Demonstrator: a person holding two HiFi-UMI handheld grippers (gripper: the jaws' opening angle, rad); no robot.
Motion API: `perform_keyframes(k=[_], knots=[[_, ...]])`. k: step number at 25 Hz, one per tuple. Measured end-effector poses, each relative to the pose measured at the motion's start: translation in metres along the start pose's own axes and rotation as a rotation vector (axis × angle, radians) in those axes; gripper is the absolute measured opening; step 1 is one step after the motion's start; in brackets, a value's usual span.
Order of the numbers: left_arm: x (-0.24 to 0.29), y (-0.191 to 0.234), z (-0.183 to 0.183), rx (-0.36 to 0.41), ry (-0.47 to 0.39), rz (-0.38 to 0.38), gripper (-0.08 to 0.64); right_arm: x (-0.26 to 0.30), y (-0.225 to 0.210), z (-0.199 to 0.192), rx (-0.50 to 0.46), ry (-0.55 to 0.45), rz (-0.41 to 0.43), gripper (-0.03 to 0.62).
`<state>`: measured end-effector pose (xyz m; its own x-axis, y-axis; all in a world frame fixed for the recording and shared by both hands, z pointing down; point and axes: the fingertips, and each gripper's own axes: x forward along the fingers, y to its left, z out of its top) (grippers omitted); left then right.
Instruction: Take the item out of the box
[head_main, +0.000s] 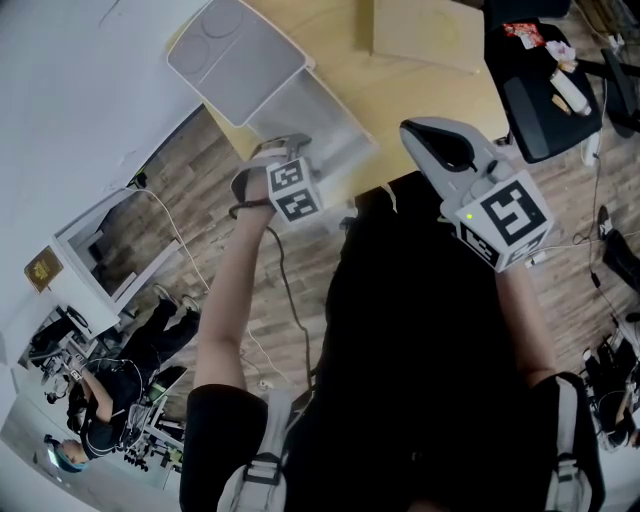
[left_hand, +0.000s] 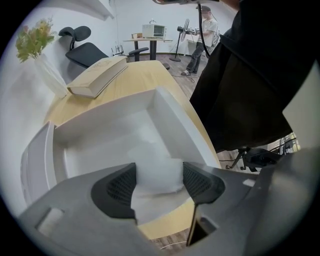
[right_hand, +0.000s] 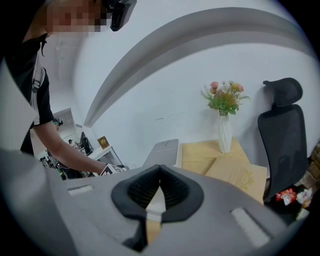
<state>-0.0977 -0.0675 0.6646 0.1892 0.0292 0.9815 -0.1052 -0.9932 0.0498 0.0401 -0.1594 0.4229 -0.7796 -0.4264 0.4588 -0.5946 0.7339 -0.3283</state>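
Note:
A white open box (left_hand: 107, 132) stands on the wooden table (left_hand: 142, 77) near its front edge; in the head view the box (head_main: 318, 118) has its lid (head_main: 237, 45) folded back. My left gripper (left_hand: 157, 182) is just above the box's near wall, shut on a soft white item (left_hand: 159, 174) that fills the gap between the black pads (left_hand: 120, 187). Seen from the head camera, the left gripper (head_main: 272, 158) is at the box's near side. My right gripper (right_hand: 160, 175) is shut with nothing in it, held up off the table to the right (head_main: 432, 135).
A thick pale book (left_hand: 97, 75) lies behind the box, with a vase of flowers (right_hand: 224, 117) beside it. A black office chair (head_main: 545, 90) stands right of the table. Wooden floor (head_main: 180, 195) lies below. A person (left_hand: 204, 32) stands far back.

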Motion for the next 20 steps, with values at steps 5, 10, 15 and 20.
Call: perform_keyframes(k=[5,10,15,20], knots=[[-0.002,0.001,-0.006,-0.024,-0.003,-0.005,0.296,0.003,0.002,0.003,0.002,0.002,0.005,0.003],[-0.004,0.002,-0.005,-0.040,-0.008,-0.003,0.287,0.003,0.000,0.002,0.006,0.005,0.008,0.003],[-0.006,0.004,-0.001,-0.075,-0.025,0.016,0.281,0.003,0.000,0.002,0.009,0.002,0.013,0.003],[-0.015,0.010,0.001,-0.116,-0.054,0.054,0.278,0.001,0.003,0.002,0.008,0.000,0.015,0.003]])
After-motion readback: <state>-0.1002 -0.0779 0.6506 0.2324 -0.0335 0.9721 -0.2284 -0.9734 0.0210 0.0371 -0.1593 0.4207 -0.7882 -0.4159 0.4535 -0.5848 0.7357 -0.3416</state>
